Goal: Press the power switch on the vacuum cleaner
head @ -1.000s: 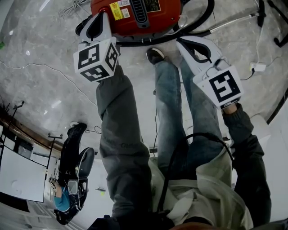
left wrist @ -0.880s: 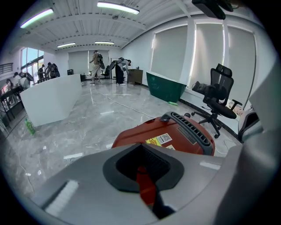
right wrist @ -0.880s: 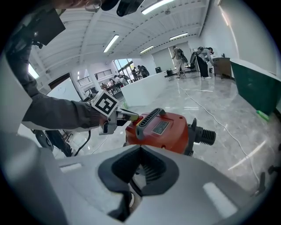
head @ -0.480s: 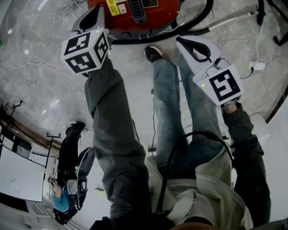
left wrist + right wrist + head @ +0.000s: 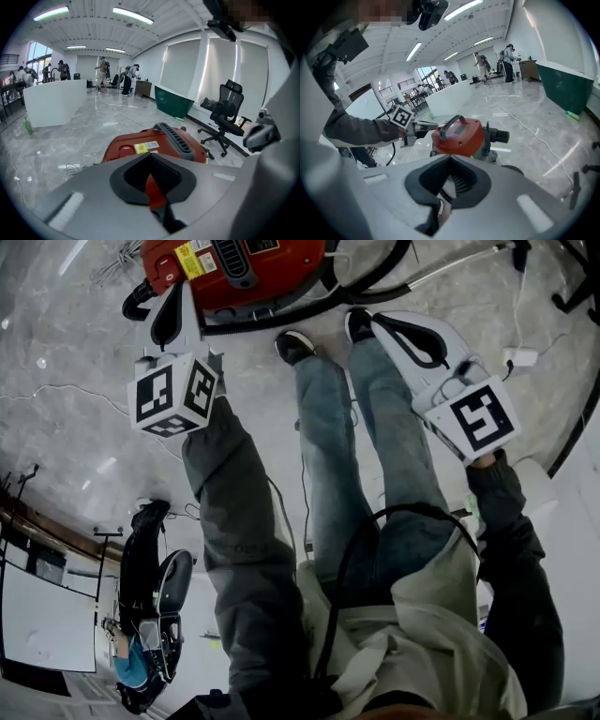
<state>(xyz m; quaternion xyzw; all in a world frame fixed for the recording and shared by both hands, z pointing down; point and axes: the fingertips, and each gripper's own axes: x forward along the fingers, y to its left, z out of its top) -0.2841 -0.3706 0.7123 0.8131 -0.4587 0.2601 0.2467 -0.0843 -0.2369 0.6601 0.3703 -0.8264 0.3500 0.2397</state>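
The red vacuum cleaner point(image 5: 244, 273) lies on the marble floor at the top of the head view. In the left gripper view its body point(image 5: 157, 140) sits just beyond the jaws, with a round red switch point(image 5: 125, 151) on its near left top. My left gripper point(image 5: 175, 292) is shut and empty, its tip over the vacuum's left end; whether it touches is hidden. From the right gripper view, the left gripper point(image 5: 431, 126) points at the vacuum point(image 5: 459, 136) from the side. My right gripper point(image 5: 361, 322) is shut, empty, and held off to the vacuum's right.
A black hose point(image 5: 380, 277) and a metal wand point(image 5: 459, 268) curl beside the vacuum. The person's jeans legs point(image 5: 323, 427) stand between the grippers. A white adapter point(image 5: 517, 357) lies at the right. Beyond are an office chair point(image 5: 225, 115), a green bin point(image 5: 173, 103) and a white counter point(image 5: 54, 105).
The left gripper swung left and turned, keeping its tip at the vacuum's left end. The head view shifted, so the vacuum sits further left. The right gripper barely moved.
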